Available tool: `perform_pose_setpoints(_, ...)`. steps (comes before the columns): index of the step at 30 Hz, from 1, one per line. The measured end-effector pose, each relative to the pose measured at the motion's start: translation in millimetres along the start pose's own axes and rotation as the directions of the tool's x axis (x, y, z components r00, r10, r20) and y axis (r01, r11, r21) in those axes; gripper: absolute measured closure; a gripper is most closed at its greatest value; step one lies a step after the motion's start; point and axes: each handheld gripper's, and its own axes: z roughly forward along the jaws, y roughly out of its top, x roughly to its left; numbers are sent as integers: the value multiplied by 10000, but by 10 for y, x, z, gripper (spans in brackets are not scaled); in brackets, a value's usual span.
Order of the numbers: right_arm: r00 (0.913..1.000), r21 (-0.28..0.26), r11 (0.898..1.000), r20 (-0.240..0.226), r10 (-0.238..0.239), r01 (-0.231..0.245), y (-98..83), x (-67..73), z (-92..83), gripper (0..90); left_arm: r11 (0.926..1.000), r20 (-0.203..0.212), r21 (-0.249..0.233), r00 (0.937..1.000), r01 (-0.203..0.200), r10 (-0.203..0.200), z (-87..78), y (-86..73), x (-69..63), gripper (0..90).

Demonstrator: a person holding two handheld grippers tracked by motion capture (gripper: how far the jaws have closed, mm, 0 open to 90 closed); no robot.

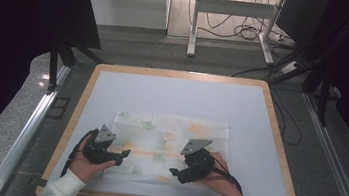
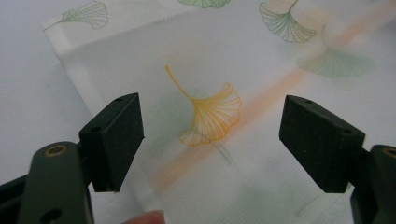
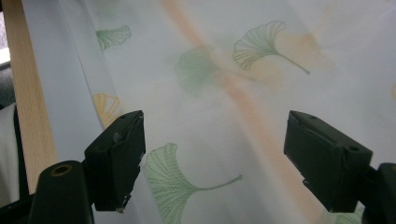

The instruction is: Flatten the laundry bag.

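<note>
Both hands hold tongs at the table's near edge, over a thin white cloth (image 1: 169,145) printed with ginkgo leaves that lies flat on the pale mat (image 1: 241,111). Left gripper (image 1: 124,155) sits at the cloth's near left part, right gripper (image 1: 174,172) at its near middle. Each has its jaws spread wide with nothing between them, cloth lying beneath the gap.

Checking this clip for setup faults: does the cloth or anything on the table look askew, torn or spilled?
Nothing stands out. The leaf-print cloth lies flat and square on the table, and the left gripper and right gripper are open over it.
</note>
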Motion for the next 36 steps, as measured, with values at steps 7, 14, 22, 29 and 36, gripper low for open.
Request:
perform_pose_setpoints(7, 9995, 528, 9983, -170, -257, 265, 9, 70, 111, 192, 10000, 70, 50, 10000, -56, 56, 15, -3, -20, 220)
perform_pose_setpoints(14, 9975, 1073, 9921, -352, -617, 651, -35, 147, 221, 179, 9999, 105, 83, 9999, -85, 84, 25, -3, -19, 220)
perform_pose_setpoints(22, 9963, 1366, 9870, -207, -830, 850, -46, 177, 270, 255, 9997, 154, 197, 9997, -168, 165, 32, -6, -15, 220)
perform_pose_setpoints(29, 9970, 1316, 9885, -304, -715, 749, -35, 144, 245, 472, 9996, 182, 201, 9997, -178, 174, 40, -6, -19, 219)
perform_pose_setpoints(36, 9966, 1309, 9883, -329, -749, 786, -31, 140, 231, 671, 9996, 191, 212, 9997, -181, 177, 41, -5, -19, 219)
